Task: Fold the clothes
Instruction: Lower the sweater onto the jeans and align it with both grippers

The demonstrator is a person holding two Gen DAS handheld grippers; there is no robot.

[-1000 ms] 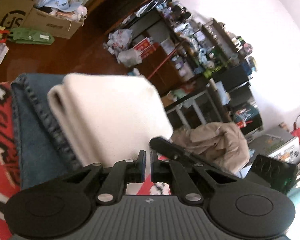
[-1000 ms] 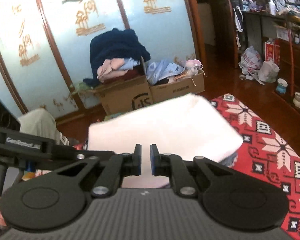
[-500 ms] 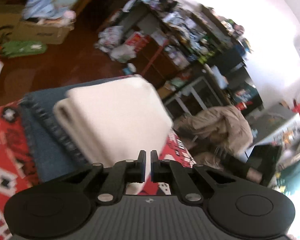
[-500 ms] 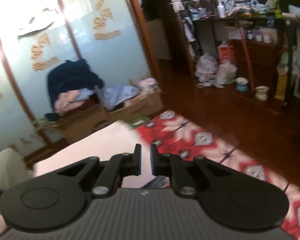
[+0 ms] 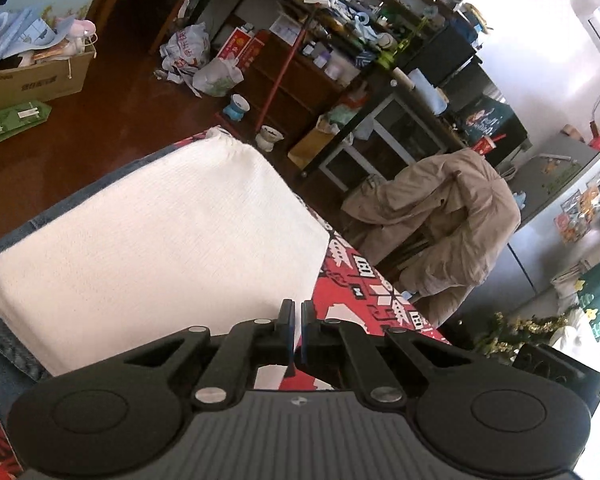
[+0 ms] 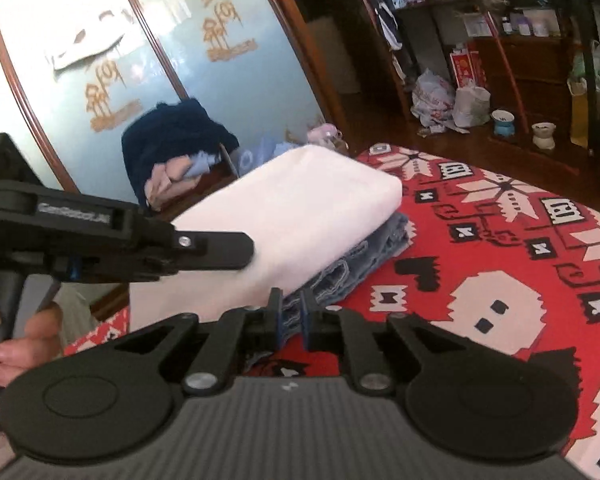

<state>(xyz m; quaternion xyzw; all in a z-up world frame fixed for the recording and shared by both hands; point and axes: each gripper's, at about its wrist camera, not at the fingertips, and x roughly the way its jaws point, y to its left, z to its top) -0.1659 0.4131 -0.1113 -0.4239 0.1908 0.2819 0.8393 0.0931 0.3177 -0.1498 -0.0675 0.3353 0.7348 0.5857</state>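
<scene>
A folded white knit garment lies on top of folded blue jeans on a red patterned cloth. My left gripper is shut, its tips at the near right edge of the white garment, with nothing visibly between them. In the right wrist view the white garment sits on the jeans on the red cloth. My right gripper is shut just above the near denim edge. The left gripper reaches in side-on against the white garment.
A person's hand holds the left gripper's handle. Cardboard boxes of clothes stand by the painted glass doors. A chair draped with a beige coat stands beyond the cloth's edge. Crowded shelves and floor bowls line the far side.
Both cameras swung and moved closer to the stack. The white garment now fills more of the left view, and the left gripper has come into the right view. Both grippers stayed shut.
</scene>
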